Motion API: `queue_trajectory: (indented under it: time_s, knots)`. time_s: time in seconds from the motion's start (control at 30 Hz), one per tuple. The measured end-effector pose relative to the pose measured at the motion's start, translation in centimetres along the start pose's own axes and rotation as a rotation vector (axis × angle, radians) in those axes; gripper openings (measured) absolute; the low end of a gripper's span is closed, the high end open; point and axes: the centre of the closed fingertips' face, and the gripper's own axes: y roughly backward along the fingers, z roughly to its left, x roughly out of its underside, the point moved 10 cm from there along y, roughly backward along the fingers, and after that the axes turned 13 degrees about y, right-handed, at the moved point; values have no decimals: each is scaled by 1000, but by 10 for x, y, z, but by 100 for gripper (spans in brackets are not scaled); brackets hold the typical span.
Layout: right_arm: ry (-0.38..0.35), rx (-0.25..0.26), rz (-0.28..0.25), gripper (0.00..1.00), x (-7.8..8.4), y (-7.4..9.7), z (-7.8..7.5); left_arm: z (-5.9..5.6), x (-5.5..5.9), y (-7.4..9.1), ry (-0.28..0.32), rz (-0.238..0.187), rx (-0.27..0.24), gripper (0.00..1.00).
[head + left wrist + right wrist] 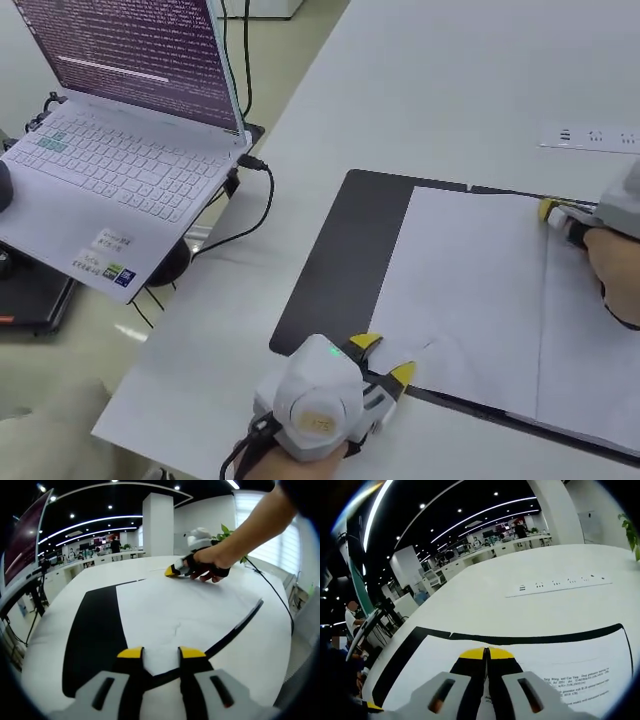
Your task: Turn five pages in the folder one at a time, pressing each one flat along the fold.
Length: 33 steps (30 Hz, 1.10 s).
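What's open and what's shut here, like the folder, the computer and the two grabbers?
Folder: open, flat on the table.
Page: lying flat, small crease near its edge.
Laptop: open, screen on.
Left gripper: open, at the page's near edge.
Right gripper: shut, tips on the paper.

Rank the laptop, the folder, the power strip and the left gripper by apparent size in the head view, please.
1. folder, cut by the frame.
2. laptop, also cut; not far behind the folder.
3. left gripper, enlarged by nearness to the camera.
4. power strip, far away and cut off.
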Motion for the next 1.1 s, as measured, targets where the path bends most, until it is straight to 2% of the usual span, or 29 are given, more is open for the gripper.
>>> queue_trajectory:
  time_s: [0.07,0.23,0.4,0.47,0.63,0.93,1.1]
  knots:
    - [-2,-9,0,0,3,0,0,0,0,0,-2,0,0,26]
    - [-21,-34,-10,0,10,18,14,0,0,1,1,-1,1,25]
    - [-33,-40,-8,0,14,28,22,0,0,0,-2,-1,1,26]
    - [-38,-42,-6,0,16,28,21,0,0,0,-3,1,2,26]
    - [-45,-52,-12,0,23,42,33,1,0,0,-6,-1,4,25]
    - [-64,-60,-23,0,32,51,38,1,0,0,-9,-4,4,25]
    - [-76,-45,-35,0,36,57,40,1,1,0,-11,-7,4,25]
